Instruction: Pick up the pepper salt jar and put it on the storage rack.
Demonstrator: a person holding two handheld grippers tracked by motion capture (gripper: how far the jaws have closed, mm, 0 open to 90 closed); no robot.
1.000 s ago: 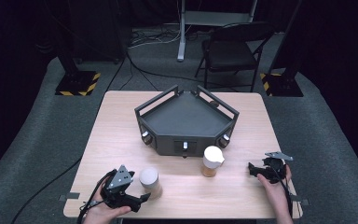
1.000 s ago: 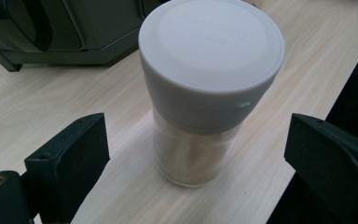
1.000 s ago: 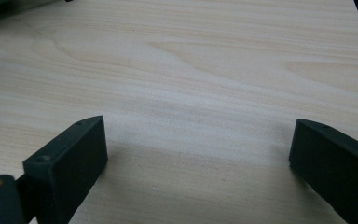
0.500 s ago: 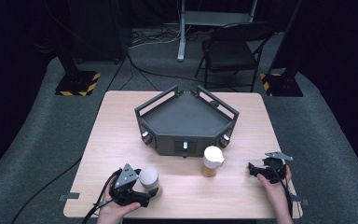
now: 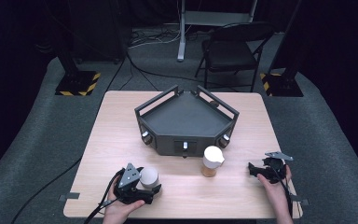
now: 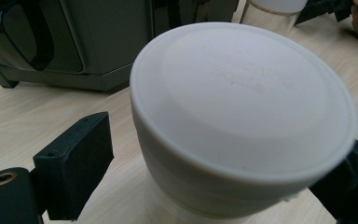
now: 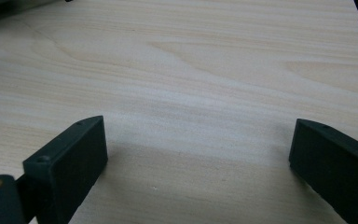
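A small jar with a white lid [image 5: 149, 176] stands upright near the table's front left. My left gripper [image 5: 148, 184] reaches around it from the left. In the left gripper view the jar [image 6: 242, 102] sits between the jaws, which have just been closing. The left pad [image 6: 74, 163] still stands apart from the jar's wall, and the right pad is mostly hidden behind the lid. My right gripper [image 5: 254, 169] rests low at the front right, open over bare wood [image 7: 198, 163] with nothing between its jaws.
A tan container with a white lid [image 5: 212, 161] stands at the front middle, also seen far off [image 6: 265, 14]. Behind it sits a black angular tray [image 5: 186, 116] with knobs on its front. The wooden table [image 5: 121, 135] ends just behind my hands. A folding chair [image 5: 233, 51] stands beyond the table.
My left gripper has sunk and slid right, so the white-lidded jar now sits between its jaws. The jaws have narrowed. The right gripper has kept still.
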